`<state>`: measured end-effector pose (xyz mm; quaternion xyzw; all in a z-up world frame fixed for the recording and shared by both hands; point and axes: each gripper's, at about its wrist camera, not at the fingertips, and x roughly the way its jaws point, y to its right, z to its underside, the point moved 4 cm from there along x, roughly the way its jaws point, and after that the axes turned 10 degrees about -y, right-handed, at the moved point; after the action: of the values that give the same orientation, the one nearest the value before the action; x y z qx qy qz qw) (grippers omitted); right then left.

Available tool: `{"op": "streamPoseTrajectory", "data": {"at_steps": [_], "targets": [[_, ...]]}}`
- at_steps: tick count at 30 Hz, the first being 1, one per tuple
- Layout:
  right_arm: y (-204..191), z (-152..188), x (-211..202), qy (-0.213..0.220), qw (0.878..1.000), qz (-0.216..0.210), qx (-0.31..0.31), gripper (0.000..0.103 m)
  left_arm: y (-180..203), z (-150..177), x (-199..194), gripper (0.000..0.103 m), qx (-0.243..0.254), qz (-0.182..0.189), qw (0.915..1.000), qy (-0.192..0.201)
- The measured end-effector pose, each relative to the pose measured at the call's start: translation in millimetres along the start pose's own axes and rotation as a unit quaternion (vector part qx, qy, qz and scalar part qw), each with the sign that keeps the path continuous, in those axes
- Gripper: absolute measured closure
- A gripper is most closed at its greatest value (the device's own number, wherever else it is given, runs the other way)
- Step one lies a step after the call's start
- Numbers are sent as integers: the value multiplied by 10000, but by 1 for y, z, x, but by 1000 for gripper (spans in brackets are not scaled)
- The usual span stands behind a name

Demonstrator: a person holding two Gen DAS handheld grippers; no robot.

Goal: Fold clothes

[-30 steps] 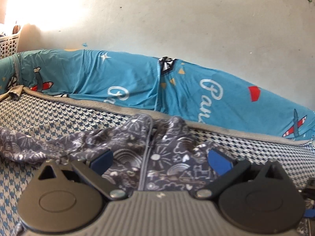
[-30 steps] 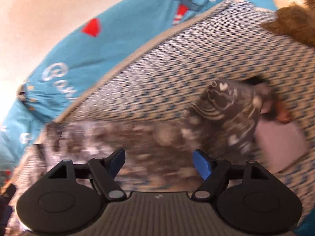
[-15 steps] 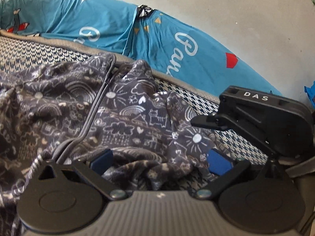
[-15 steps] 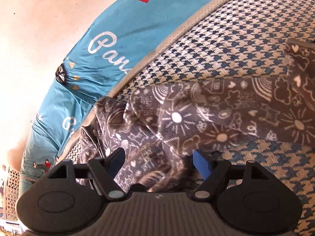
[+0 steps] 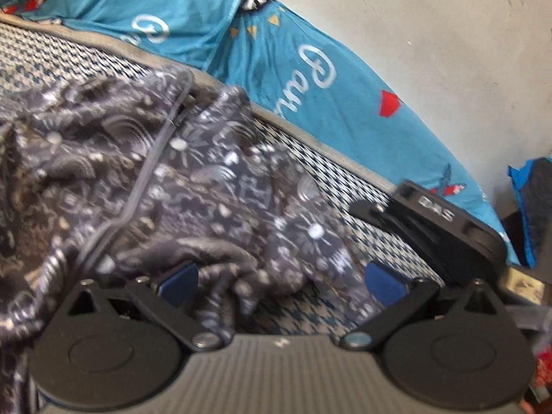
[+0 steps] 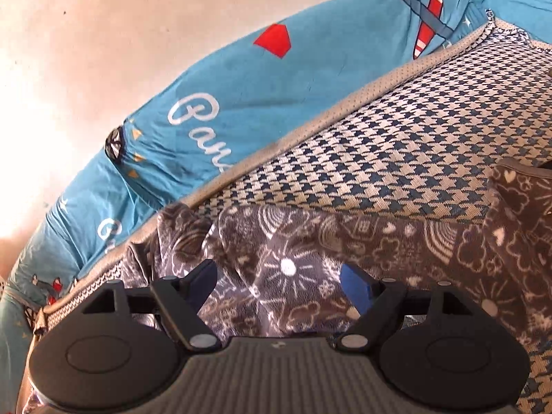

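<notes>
A dark grey fleece jacket [image 5: 193,186] with white doodle prints and a zip lies crumpled on the houndstooth bed cover [image 5: 348,193]. My left gripper [image 5: 281,281] hovers over a rumpled fold of it, jaws wide apart, blue pads clear of the cloth. In the left wrist view the right gripper's black body [image 5: 445,220] sits at the right, above the cover. My right gripper [image 6: 283,283] is open over the same jacket [image 6: 345,252], a sun print lying between its blue pads, which do not press on the cloth. A sleeve [image 6: 517,227] stretches away to the right.
A turquoise printed sheet [image 5: 310,79] with white lettering and red planes is banked along the pale wall [image 5: 431,17] behind the bed. The same sheet [image 6: 276,79] arcs across the right wrist view. The grey piped edge [image 6: 345,103] of the cover runs under it.
The left gripper has tipped down from the wall toward the jacket and rolled; the right gripper came into its view. The right gripper swung left from the sleeve end onto the jacket's body.
</notes>
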<state>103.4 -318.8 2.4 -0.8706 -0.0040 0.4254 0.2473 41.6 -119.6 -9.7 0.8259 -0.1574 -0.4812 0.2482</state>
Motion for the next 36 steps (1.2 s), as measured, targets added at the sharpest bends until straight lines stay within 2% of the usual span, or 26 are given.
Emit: {"op": "streamPoseTrajectory", "data": {"at_steps": [3, 7, 9, 10, 11, 13, 16, 19, 26, 34, 36], "targets": [[-5, 2, 6, 27, 9989, 347, -325, 25, 2, 7, 0, 0, 4, 86, 9999, -94], [-6, 1, 19, -94, 9965, 533, -630, 25, -8, 7, 4, 0, -108, 90, 9996, -231], [-3, 1, 25, -179, 9962, 534, -659, 25, -16, 3, 0, 0, -127, -213, 9997, 3], [0, 1, 28, -192, 9965, 516, -626, 25, -21, -2, -3, 0, -64, -517, 9984, 213], [2, 1, 30, -199, 9968, 521, -569, 25, -25, -7, -5, 0, 31, -895, 9950, 441], [6, 2, 37, -319, 9967, 559, -500, 25, -35, -18, -5, 0, 196, -1579, 9852, 631], [8, 5, 44, -503, 9952, 697, -463, 25, -52, -33, -2, 0, 259, -2119, 9757, 492], [7, 8, 45, -530, 9936, 848, -526, 25, -68, -41, -5, 0, 193, -2201, 9743, 443], [-5, 13, 47, -562, 9873, 1188, -898, 25, -79, -47, -12, 0, 310, -2660, 9616, 602], [-4, 14, 58, -521, 9810, 1465, -1158, 25, -85, -64, -21, 0, 513, -3302, 9388, 833], [-2, 13, 63, -506, 9797, 1546, -1175, 25, -89, -68, -20, 0, 484, -3374, 9367, 797]]}}
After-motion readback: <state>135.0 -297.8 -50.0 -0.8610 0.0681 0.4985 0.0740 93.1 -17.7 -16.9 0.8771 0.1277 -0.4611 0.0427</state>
